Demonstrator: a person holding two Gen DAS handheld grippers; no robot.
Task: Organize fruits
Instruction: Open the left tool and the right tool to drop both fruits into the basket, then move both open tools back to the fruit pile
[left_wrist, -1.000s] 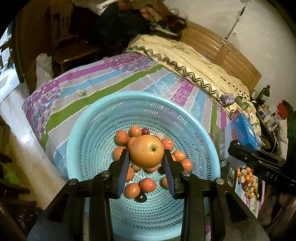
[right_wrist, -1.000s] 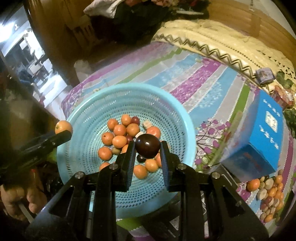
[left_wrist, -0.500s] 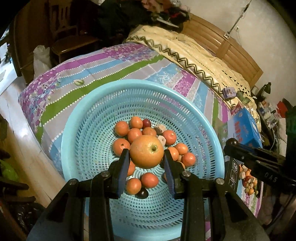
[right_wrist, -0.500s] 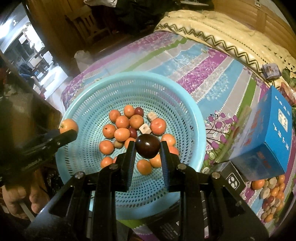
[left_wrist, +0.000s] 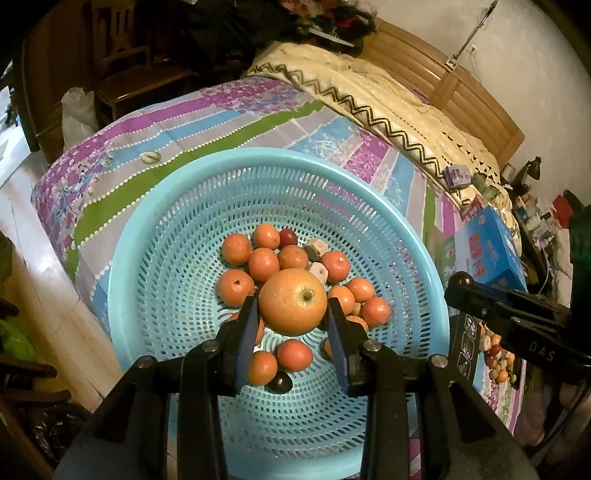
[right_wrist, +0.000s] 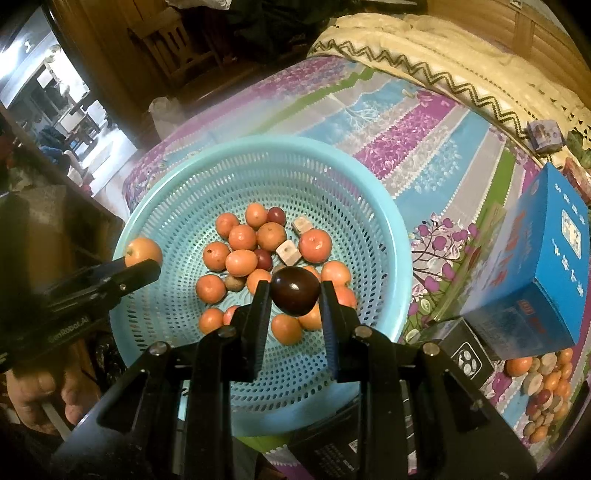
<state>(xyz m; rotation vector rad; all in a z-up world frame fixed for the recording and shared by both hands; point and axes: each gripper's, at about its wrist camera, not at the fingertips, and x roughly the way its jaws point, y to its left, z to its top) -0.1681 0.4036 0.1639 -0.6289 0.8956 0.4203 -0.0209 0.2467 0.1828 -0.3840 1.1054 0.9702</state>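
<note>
An orange fruit (left_wrist: 292, 301) with a green stem end is clamped between the pads of the left tongs (left_wrist: 291, 314), held above the middle of the light blue perforated basket (left_wrist: 155, 229). Small orange fruits (left_wrist: 263, 264) and a few pale cubes are heaped on the basket floor directly beneath it. The basket is set on the striped bedspread (left_wrist: 177, 133), whose left edge drops to the floor; bare perforated floor is left between the heap and the basket rim on all sides. A dark plum (right_wrist: 294, 290) is gripped by the right tongs (right_wrist: 294, 295), nearly closed, over the near side of the heap. A blue carton (right_wrist: 543, 280) is seen well apart to the right.
</note>
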